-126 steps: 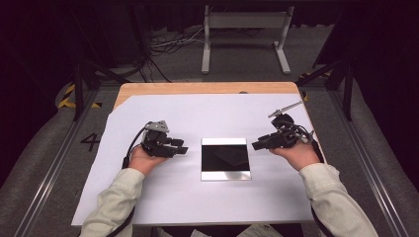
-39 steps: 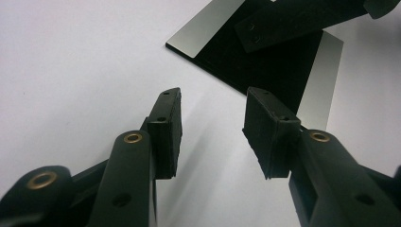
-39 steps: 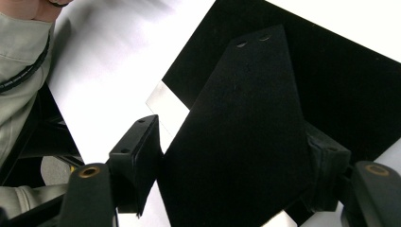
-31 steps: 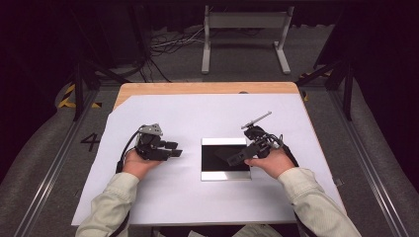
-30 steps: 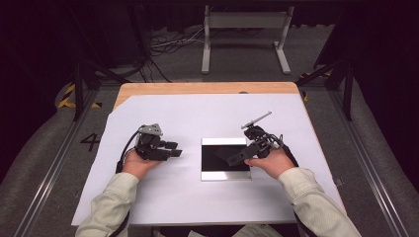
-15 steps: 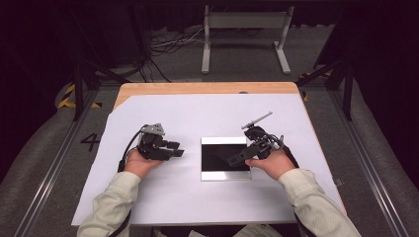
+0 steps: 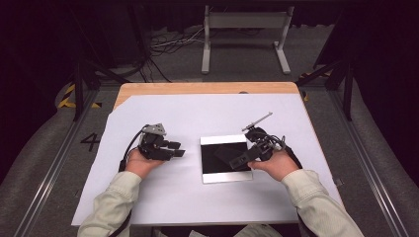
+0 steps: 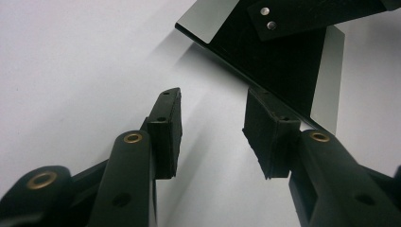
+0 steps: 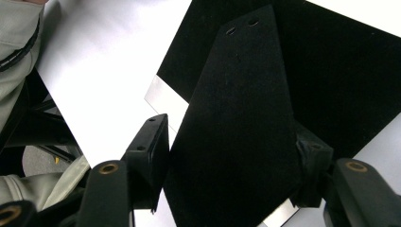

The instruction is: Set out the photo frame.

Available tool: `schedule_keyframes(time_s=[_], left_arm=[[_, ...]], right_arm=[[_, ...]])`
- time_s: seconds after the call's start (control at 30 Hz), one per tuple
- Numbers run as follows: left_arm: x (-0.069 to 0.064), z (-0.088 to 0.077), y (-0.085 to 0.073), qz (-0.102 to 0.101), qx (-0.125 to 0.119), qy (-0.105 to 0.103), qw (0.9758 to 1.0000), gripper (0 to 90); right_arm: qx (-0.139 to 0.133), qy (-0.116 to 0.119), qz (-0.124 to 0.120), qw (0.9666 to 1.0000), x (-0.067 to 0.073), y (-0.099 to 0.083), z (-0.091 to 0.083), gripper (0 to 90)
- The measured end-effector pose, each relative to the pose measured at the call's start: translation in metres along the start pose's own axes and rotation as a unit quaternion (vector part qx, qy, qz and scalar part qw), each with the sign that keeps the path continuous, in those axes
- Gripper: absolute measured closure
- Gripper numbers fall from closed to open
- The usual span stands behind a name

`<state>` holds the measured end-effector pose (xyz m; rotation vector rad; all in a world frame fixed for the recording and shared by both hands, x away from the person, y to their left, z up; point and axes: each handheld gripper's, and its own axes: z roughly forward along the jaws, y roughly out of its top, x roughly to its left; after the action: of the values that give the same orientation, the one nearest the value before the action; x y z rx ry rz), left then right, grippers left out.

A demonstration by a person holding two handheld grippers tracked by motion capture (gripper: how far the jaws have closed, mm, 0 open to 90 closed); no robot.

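Right gripper view: right hand-held gripper, jaws just closing, clamped a thin black panel by its wide end. It looked stiff and light. Left hand-held gripper stood apart, empty.

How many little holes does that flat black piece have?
2 holes, side by side at the narrow far end of the black piece; its near end leaves the frame, so more may be hidden.

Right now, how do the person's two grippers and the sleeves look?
Both grippers are black. The left gripper has a grey three-cornered plate on top and a black cable looping behind it; its jaws end in thick black pads and show brass-coloured rings at the pivots. The right gripper carries a thin grey plate and a black cable. The sleeves are pale grey-green.
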<state>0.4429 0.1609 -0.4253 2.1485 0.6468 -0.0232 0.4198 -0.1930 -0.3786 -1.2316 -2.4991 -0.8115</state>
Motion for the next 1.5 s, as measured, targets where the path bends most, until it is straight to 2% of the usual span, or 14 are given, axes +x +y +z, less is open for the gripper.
schedule_keyframes(time_s=[0.2,0.23,0.27,0.3,0.33,0.4,0.43,0.6,0.8,1.0,1.13,1.27,1.5], left_arm=[[0.000,0.001,0.001,0.001,0.000,-0.001,1.0000,57.4],[0.000,0.001,0.001,0.001,0.000,-0.001,1.0000,57.4],[0.000,0.001,0.001,0.001,0.001,-0.002,1.0000,57.4],[0.001,0.001,0.001,0.003,0.001,-0.002,1.0000,57.4],[0.001,0.001,0.002,0.003,0.001,-0.002,1.0000,57.4],[0.000,0.002,0.002,0.002,0.001,-0.001,1.0000,57.3],[0.000,0.003,0.002,0.003,0.001,-0.002,1.0000,57.3],[-0.001,0.003,0.003,0.002,-0.001,-0.003,1.0000,57.2],[0.001,0.002,0.002,0.002,0.000,-0.002,1.0000,57.2],[0.000,0.002,0.002,0.001,0.000,-0.002,1.0000,57.2],[0.000,0.003,0.002,0.002,0.000,-0.003,1.0000,57.2],[0.000,0.004,0.002,0.004,0.002,-0.004,1.0000,57.2],[0.000,0.004,0.002,0.004,0.002,-0.004,1.0000,57.2]], right_arm=[[0.000,0.004,-0.002,1.0000,0.000,-0.002,-0.002,42.7],[0.001,0.003,-0.004,1.0000,0.000,-0.002,-0.004,51.8],[-0.005,0.010,0.006,0.9999,-0.001,-0.002,-0.008,57.8],[-0.023,0.043,0.011,0.9987,-0.005,-0.003,-0.014,64.5],[-0.030,0.050,0.007,0.9983,-0.005,-0.003,-0.018,68.5],[-0.035,0.040,-0.009,0.9985,-0.003,-0.004,-0.023,72.4],[-0.036,0.050,-0.013,0.9980,-0.002,-0.005,-0.024,74.5],[-0.039,0.055,-0.023,0.9974,0.004,-0.004,-0.027,75.8],[-0.058,0.091,-0.020,0.9939,0.004,-0.004,-0.030,84.0],[-0.074,0.105,-0.021,0.9916,0.007,-0.002,-0.035,87.0],[-0.084,0.107,-0.017,0.9906,0.006,-0.004,-0.036,87.2],[-0.112,0.100,-0.017,0.9885,0.005,-0.005,-0.040,87.3],[-0.163,0.063,-0.026,0.9842,0.001,-0.009,-0.048,87.3]])
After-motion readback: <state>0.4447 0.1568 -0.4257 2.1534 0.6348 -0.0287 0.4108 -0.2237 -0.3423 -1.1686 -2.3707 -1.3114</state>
